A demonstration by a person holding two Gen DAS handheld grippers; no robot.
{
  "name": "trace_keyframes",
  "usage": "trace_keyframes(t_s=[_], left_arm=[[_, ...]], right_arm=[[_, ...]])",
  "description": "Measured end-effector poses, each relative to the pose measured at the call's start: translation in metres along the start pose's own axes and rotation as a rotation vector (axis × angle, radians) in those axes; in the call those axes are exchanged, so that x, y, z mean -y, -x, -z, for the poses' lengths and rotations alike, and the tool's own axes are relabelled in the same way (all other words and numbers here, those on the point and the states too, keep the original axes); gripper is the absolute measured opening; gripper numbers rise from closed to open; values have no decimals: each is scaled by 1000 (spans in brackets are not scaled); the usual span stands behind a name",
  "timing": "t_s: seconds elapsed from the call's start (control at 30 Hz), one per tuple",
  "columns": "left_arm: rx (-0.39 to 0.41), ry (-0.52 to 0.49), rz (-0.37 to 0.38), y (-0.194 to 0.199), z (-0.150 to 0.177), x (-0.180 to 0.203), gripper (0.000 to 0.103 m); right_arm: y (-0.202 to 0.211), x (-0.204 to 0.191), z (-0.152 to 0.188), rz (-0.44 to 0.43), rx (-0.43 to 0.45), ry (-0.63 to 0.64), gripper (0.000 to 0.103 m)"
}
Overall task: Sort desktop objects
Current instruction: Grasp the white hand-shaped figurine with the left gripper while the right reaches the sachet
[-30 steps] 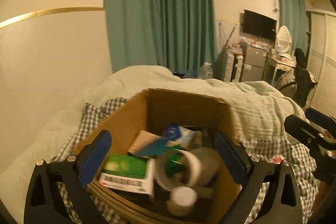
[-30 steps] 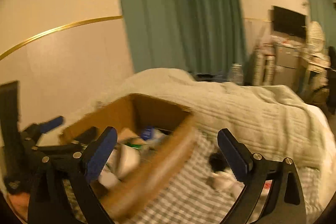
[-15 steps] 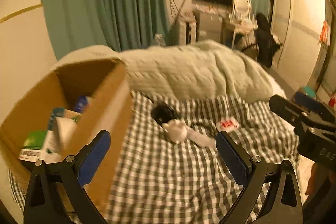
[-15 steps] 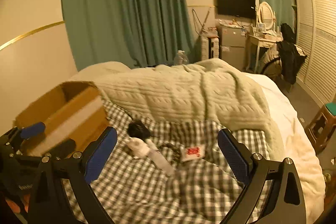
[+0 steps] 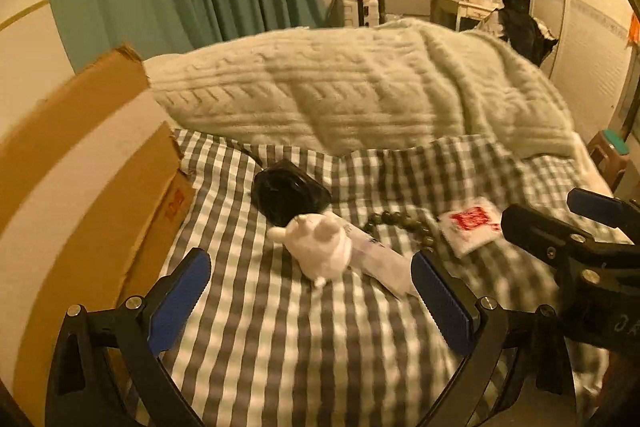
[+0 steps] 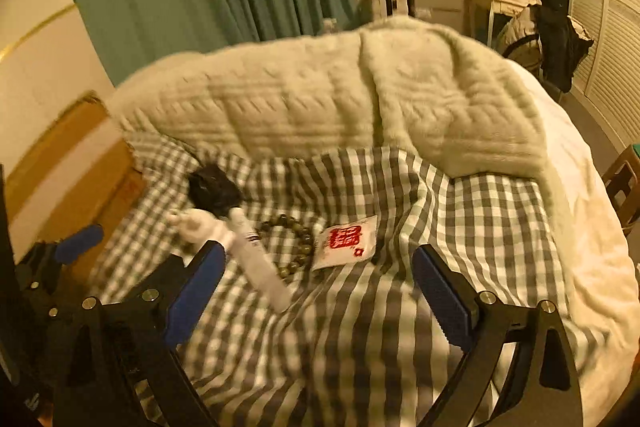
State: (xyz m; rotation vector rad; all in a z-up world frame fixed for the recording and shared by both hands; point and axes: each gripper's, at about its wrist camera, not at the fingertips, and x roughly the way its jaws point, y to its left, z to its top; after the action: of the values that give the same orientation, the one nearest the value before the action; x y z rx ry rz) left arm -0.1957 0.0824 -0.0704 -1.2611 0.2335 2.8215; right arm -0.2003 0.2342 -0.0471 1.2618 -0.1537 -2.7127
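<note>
Checked bed sheet [image 5: 280,347]: plush toy [image 5: 320,247], tube [image 6: 260,263], beads [image 6: 296,239], packet [image 6: 347,241] lie mid-bed beside cardboard box [image 5: 80,195] at left edge, both grippers [image 5: 308,297] [image 6: 316,293] hovering, fingers spread empty, likely choosing next pick.

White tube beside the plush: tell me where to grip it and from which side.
Grip the white tube at its bare lower half, coming from above with the jaws across its narrow width. Its upper end lies against the white plush toy and black object, and the bead bracelet crowds one side.
</note>
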Motion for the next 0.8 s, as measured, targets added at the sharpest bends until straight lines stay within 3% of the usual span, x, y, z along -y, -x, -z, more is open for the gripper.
trace_keyframes(t_s=[0.1,0.23,0.3,0.37,0.43,0.5,0.67,0.8], left_arm=[[-18,12,13,-25,-1,-3,103],[-60,27,37,-54,0,-5,101],[-80,15,47,-67,1,-2,94],[-109,-12,47,-78,4,3,69],[-133,-16,45,-85,8,5,52],[-122,2,78,-84,9,2,52],[-101,76,139,-72,12,-14,52],[-85,70,145,-55,12,-17,52]], right_arm=[[-37,3,-8,6,-78,-8,92],[-82,1,-14,90,-151,45,92],[-100,5,-14,91,-189,25,88],[-113,7,-12,60,-230,12,83],[-125,7,-9,47,-271,14,71],[-131,3,-4,49,-303,46,39],[-122,4,1,40,-285,48,23],[-98,2,2,39,-251,62,12]])
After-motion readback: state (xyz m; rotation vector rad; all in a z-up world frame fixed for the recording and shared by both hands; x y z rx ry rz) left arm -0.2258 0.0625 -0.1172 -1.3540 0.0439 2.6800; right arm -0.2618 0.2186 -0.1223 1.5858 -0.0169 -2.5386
